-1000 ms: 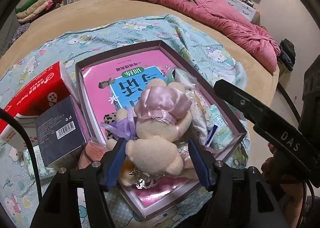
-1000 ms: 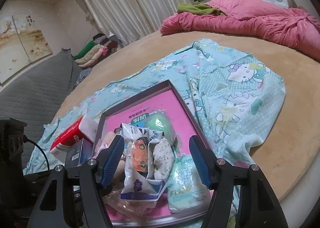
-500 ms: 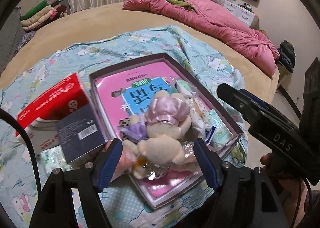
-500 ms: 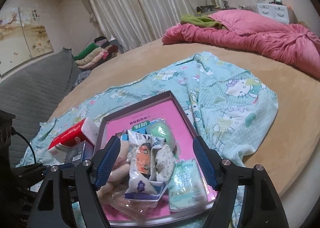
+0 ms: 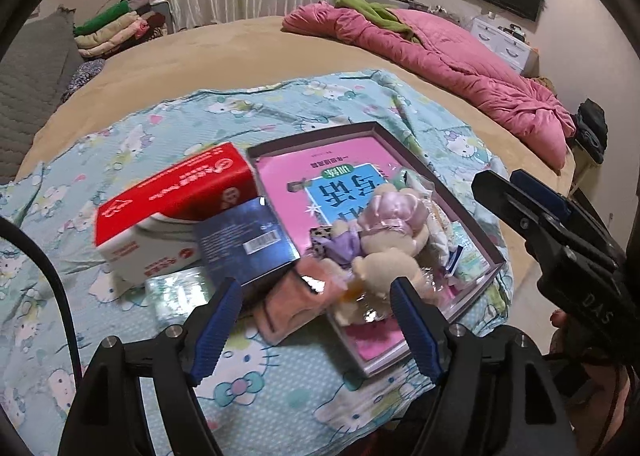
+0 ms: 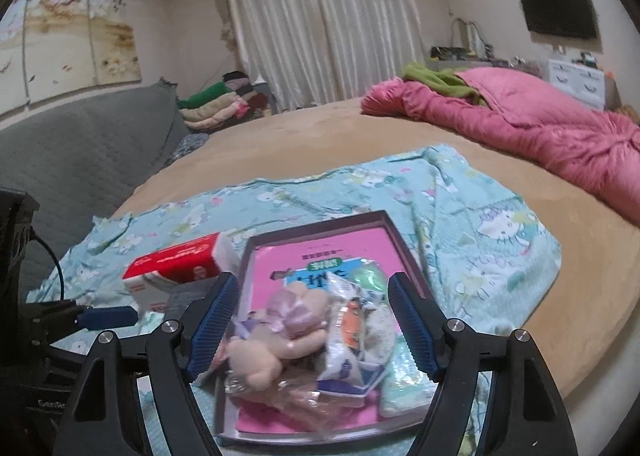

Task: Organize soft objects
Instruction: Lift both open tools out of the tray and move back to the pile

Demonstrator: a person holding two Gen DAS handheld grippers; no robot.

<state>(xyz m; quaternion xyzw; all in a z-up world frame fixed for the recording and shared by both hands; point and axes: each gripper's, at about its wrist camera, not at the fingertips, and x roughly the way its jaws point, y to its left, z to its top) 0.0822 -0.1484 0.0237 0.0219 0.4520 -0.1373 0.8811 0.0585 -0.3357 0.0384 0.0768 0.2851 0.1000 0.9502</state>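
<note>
Change: both grippers have drawn back from the tray (image 5: pixel 472 224); the plush bear (image 5: pixel 384 240) now looks smaller.
Left gripper (image 5: pixel 316 330): jaws just widened, spread apart, gripping nothing.
Right gripper (image 6: pixel 310 322): likewise spread, empty.
Bear: lying in the tray beside the snack packets (image 6: pixel 352 332).

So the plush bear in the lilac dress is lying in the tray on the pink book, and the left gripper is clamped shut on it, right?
Not quite. The plush bear does lie in the tray on the pink book, but the left gripper is open and clear of it, its jaws just having widened. The left wrist view shows this.
</note>
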